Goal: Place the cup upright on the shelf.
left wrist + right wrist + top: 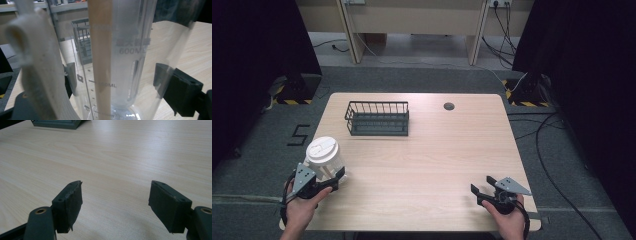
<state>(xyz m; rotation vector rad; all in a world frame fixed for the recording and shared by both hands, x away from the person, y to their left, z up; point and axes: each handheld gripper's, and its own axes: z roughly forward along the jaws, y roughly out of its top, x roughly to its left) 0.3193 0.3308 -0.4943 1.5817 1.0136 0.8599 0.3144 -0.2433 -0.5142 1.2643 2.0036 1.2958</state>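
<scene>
While left claw (333, 181) is gripping the jug (324, 156), keeping it upright matters; right claw (483, 189) is idling open.

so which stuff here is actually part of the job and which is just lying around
In the job:
- clear measuring jug with white lid, between the left gripper jaws
- dark wire basket, a likely destination, though that is a guess

Lying about:
- right gripper, open and idle over the table
- grommet hole in the tabletop
</scene>
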